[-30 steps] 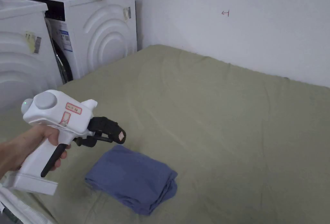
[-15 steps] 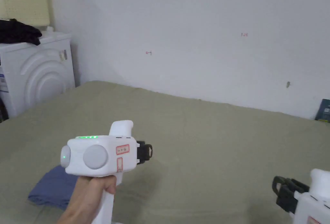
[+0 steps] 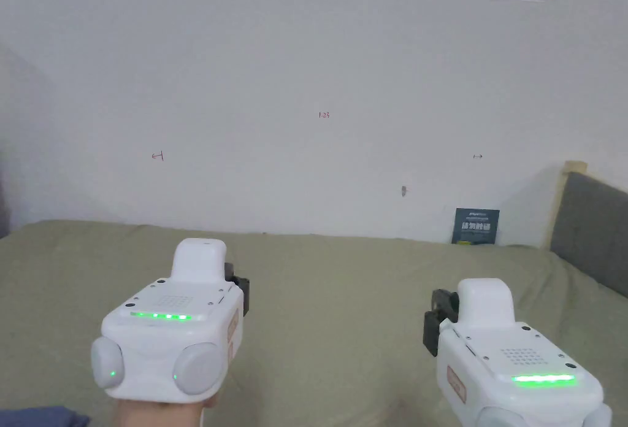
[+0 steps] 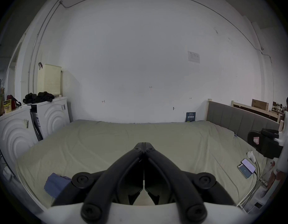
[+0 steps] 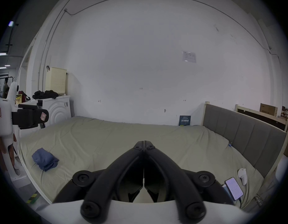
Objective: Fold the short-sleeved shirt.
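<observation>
Blue shirt (image 5: pixel 44 159) lies folded on bed (image 5: pixel 107 140), near left edge. Left claw (image 4: pixel 144 148) pressed together, empty. Right claw (image 5: pixel 144 142) pressed together, empty. Both held up, well apart from shirt. Risk: bump or grab could mess up neat folds.

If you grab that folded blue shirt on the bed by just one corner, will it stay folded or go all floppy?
Probably floppy. The blue shirt is soft cloth with loose, rumpled layers at its edge, so lifting one corner would likely let it unfold. It looks light. It would hardly slide on the bed sheet, since cloth tends to grip cloth.
</observation>
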{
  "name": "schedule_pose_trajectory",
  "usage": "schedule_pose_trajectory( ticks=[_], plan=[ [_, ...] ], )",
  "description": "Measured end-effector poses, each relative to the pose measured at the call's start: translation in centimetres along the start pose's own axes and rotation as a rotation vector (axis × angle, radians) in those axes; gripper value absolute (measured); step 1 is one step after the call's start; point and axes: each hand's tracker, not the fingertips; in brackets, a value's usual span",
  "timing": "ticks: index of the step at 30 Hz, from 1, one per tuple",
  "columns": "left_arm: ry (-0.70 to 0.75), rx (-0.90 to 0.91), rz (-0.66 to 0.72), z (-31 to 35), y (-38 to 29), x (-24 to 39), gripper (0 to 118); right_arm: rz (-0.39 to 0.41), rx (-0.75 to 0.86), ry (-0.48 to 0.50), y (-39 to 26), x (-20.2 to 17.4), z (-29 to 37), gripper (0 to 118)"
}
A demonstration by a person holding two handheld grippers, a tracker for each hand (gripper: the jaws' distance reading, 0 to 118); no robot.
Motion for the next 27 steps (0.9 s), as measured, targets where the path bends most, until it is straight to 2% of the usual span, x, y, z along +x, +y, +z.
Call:
schedule_pose_trajectory(
  ticks=[11, 19, 20, 21, 22, 23, 24, 25, 27],
  plan=[
    [0.018, 0.011, -0.023, 1.0, 0.1, -0.5, 0, 0.002, 0.008, 0.002, 0.4, -0.8, 0.5, 0],
    [0.042, 0.011, -0.004, 1.2, 0.1, -1.5, 0, 0.036, 0.029, -0.005, 1.2, -1.1, 0.8, 3],
    [0.045, 0.012, -0.006, 1.2, 0.0, -1.6, 10, 0.035, 0.029, -0.008, 1.1, -1.1, 0.8, 24],
    [0.053, 0.009, -0.01, 1.3, 0.0, -1.7, 49, 0.032, 0.032, -0.021, 1.1, -1.0, 1.0, 60],
    [0.052, 0.003, -0.003, 1.4, 0.0, -1.9, 105, 0.032, 0.034, -0.037, 1.0, -0.9, 1.1, 104],
    [0.051, -0.021, 0.021, 1.1, -0.1, -2.0, 118, 0.025, 0.032, -0.051, 1.0, -0.7, 1.1, 118],
    [0.08, -0.102, 0.123, 1.3, -2.1, -2.7, 116, 0.021, 0.013, -0.041, 1.0, -0.4, 0.8, 118],
    [0.055, -0.003, 0.028, 1.6, -3.9, -3.2, 116, 0.017, 0.049, -0.036, 0.5, -0.3, 1.6, 118],
    [0.116, -0.006, -0.01, 2.2, -3.9, -3.1, 118, 0.03, 0.033, -0.047, 0.4, -0.7, 2.0, 118]
  ],
)
